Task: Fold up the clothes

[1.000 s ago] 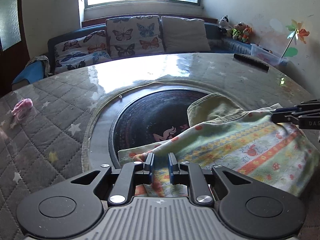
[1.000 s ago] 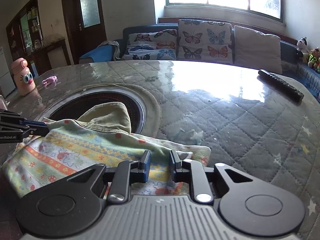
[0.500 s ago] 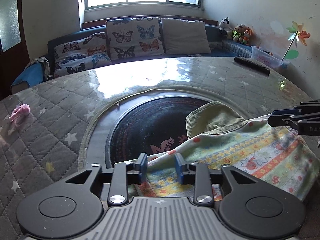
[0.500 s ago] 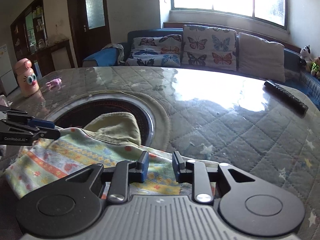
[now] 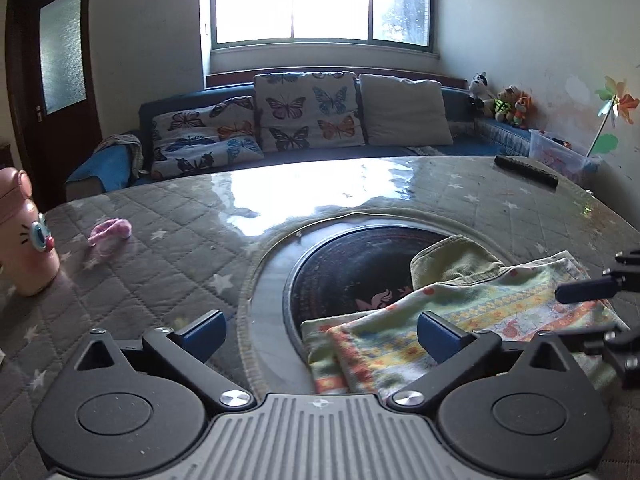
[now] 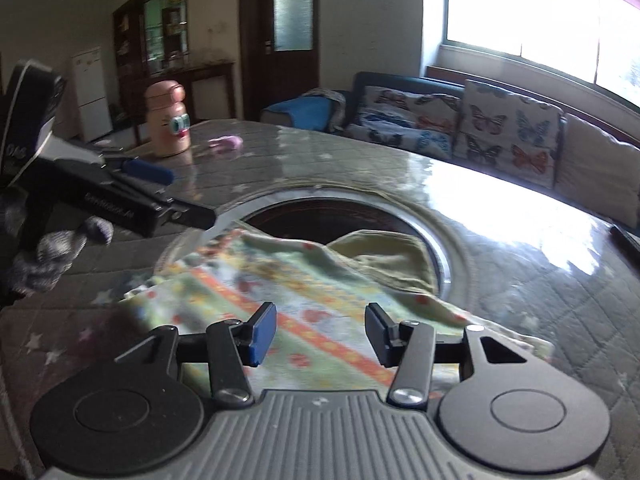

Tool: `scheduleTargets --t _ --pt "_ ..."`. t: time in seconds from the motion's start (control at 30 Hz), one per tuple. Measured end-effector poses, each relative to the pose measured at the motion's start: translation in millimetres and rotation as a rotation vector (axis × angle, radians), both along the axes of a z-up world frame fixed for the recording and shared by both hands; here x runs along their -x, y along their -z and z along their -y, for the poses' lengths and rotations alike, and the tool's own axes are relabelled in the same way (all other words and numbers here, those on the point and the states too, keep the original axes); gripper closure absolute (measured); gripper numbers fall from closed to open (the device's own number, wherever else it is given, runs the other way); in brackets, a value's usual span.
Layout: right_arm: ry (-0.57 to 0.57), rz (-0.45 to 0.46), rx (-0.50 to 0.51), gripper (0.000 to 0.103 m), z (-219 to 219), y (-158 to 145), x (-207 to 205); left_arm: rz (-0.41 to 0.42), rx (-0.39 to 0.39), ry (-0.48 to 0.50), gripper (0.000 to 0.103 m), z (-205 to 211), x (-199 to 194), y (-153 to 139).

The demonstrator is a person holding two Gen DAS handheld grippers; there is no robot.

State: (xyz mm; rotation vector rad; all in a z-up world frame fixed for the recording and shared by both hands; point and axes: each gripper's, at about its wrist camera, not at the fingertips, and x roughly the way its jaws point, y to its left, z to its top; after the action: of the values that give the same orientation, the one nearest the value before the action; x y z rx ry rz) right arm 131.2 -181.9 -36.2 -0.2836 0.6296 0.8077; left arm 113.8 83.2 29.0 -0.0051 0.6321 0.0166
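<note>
A folded child's garment (image 5: 452,320) with a pale green, yellow and orange print lies on the table, half over the dark round inset (image 5: 360,264). An olive-green lining flap (image 5: 452,258) sticks out at its far edge. My left gripper (image 5: 320,334) is open wide and empty, lifted back from the garment's left corner. My right gripper (image 6: 320,330) is open and empty just above the garment (image 6: 304,304). Each gripper also shows in the other's view: the right one (image 5: 588,292), the left one (image 6: 160,196).
The round table has a grey quilted star cover (image 5: 140,264) under glossy film. A pink cartoon bottle (image 5: 22,236) and a small pink cloth (image 5: 110,230) sit at the left. A black remote (image 5: 526,170) lies at the far right. A sofa with butterfly cushions (image 5: 304,116) stands behind.
Both grippers have opened and let go of the garment, which now lies on the table. Both have pulled back and up; the right one has swung to face left.
</note>
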Motion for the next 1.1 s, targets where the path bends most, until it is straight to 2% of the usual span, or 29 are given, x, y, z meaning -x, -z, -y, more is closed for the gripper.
scheduleTargets --t 0.27,0.5,0.63,0.83,0.9,0.93,1.1 --pt "-0.166 0.033 0.059 0.052 -41 4 39 -0.051 0.056 -0.073 0.000 -16 14 5" --pt "-0.351 0.098 0.110 0.052 -90 9 74 -0.085 0.109 -0.157 0.000 -29 25 3" --pt "-0.389 0.109 0.133 0.056 -111 16 80 -0.090 0.155 -0.177 0.000 -35 32 4" --pt "-0.375 0.107 0.187 0.057 -128 30 79 -0.092 0.254 -0.191 0.000 -45 33 2" --pt "-0.366 0.114 0.191 0.063 -131 31 79 -0.099 0.298 -0.200 0.000 -48 32 3" --pt "-0.354 0.121 0.195 0.074 -132 30 78 -0.105 0.321 -0.199 0.000 -49 31 4" --pt "-0.308 0.093 0.145 0.091 -129 23 72 -0.141 0.417 -0.176 0.000 -45 27 11"
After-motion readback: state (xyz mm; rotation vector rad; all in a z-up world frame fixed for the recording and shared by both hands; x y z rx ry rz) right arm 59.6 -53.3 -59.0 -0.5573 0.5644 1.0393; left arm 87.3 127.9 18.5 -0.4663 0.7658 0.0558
